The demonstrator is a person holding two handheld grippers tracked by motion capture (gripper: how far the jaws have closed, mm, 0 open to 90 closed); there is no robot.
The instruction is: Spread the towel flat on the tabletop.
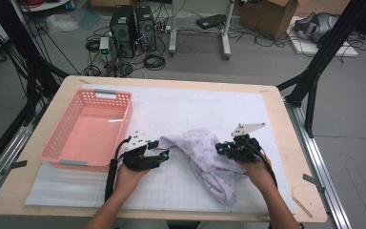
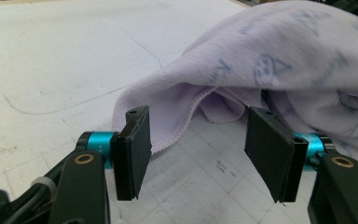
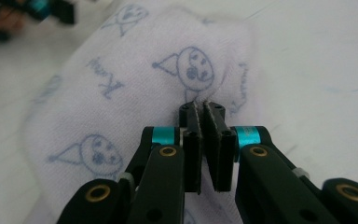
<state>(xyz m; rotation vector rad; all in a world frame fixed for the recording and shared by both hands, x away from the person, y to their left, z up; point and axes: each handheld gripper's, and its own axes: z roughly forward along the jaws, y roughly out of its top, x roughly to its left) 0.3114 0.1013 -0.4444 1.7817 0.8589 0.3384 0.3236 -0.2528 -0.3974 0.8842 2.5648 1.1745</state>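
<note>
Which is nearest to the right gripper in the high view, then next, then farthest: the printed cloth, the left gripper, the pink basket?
1. Printed cloth: at the right gripper, its jaws closed on a fold.
2. Left gripper: across the cloth, to the left, jaws open.
3. Pink basket: farthest, at the table's left.

Crumpled cloth between two grippers, seemingly.

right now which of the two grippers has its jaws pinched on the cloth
The right gripper: its jaws are pressed together on a fold of the lilac printed cloth. The left gripper stands open, jaws apart beside the cloth's hem.
</note>
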